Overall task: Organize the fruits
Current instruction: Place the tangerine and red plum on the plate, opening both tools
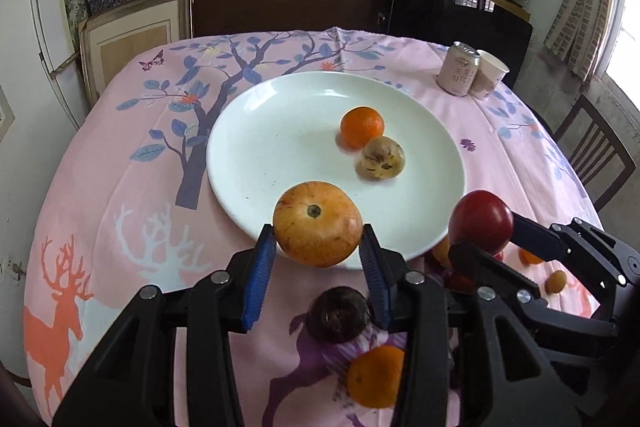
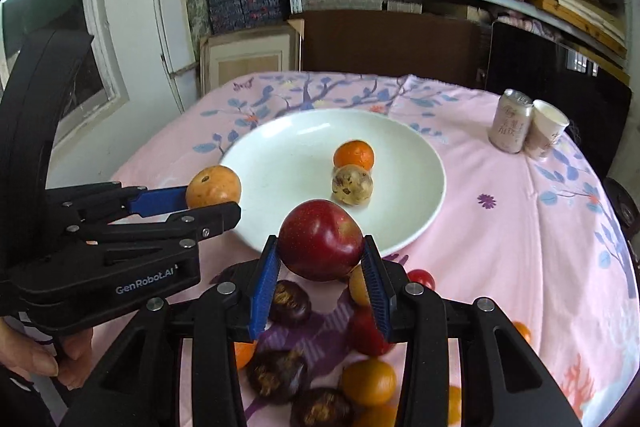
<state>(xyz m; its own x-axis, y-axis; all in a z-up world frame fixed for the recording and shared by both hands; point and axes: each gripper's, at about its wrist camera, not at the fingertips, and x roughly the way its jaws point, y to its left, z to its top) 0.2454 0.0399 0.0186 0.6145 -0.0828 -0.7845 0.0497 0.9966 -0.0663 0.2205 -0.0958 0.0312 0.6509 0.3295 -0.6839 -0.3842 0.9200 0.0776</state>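
A white plate lies mid-table and holds a tangerine and a pale spotted round fruit. My left gripper is shut on a yellow-orange apple, lifted over the plate's near rim. My right gripper is shut on a dark red apple, held just right of the left one above the plate's near edge. Loose fruit lies below on the cloth: dark mangosteens, tangerines and small red fruits.
A pink printed tablecloth covers the table. A pale drink can and a paper cup stand at the far right. A wooden chair stands beyond the right edge. Shelves with boxes line the back wall. A hand holds the left gripper's handle.
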